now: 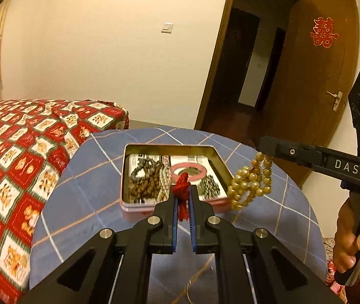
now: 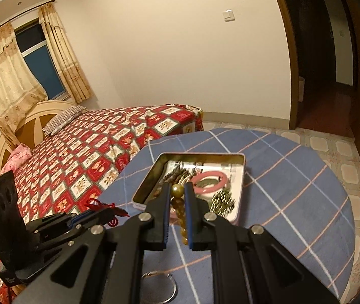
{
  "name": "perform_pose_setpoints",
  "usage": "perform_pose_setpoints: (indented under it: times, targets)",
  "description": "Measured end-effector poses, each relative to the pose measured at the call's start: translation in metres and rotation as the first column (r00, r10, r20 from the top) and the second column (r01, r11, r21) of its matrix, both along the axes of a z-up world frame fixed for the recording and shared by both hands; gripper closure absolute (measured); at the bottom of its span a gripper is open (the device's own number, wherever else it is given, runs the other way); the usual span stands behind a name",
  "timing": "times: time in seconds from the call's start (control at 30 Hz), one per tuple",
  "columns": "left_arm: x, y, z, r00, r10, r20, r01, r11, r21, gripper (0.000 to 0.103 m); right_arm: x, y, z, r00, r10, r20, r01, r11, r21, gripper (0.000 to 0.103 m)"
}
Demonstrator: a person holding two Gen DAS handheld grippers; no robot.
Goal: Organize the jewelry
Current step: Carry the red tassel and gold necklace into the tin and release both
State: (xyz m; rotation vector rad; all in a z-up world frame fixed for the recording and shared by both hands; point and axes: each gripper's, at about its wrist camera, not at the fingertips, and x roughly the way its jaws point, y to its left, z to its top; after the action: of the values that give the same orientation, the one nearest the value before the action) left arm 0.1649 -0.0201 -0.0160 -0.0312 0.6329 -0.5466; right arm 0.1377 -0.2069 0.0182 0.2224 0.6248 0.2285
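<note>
An open tin box [image 1: 129, 157] [image 2: 152, 174] sits on the round blue checked table [image 1: 83, 192] [image 2: 293, 185]. It holds brown bead bracelets [image 1: 145, 179], a pink bangle [image 1: 188, 168] [image 2: 211, 181] and a dark beaded piece [image 1: 209, 186] [image 2: 223, 201]. My left gripper [image 1: 183, 190] is shut on a red cord knot [image 1: 182, 186] just above the box's near edge; it also shows in the right wrist view [image 2: 99, 212]. My right gripper [image 2: 177, 187] is shut on a golden bead strand [image 2: 178, 202], which hangs at the box's right side [image 1: 250, 182].
A thin metal bangle [image 2: 159, 288] lies on the table near me. A bed with a red patterned cover [image 1: 15, 152] [image 2: 91, 152] stands to the left of the table. An open wooden door [image 1: 314, 76] is at the back right.
</note>
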Motion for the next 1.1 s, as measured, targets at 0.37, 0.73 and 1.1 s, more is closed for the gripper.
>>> perform_pose_setpoints:
  times: [0.37,0.73,1.1]
  targets:
    - [0.057,-0.018,0.017,0.998,-0.004,0.061,0.003,1.0,0.007,0.097,0.05,-0.023,0.022,0.998,-0.049,0.048,0.048,0.999,0.021,0.09]
    - [0.099,-0.041,-0.006,0.999,-0.029,0.036,0.028,0.999,0.029,0.097,0.101,-0.036,-0.016,0.996,-0.078,-0.037,0.079,0.996,0.045,0.09]
    - [0.122,-0.061,-0.066,0.995,0.001,-0.099,0.015,0.986,0.164,0.096,0.113,-0.038,-0.068,0.988,-0.084,-0.133,0.084,0.996,-0.009,0.089]
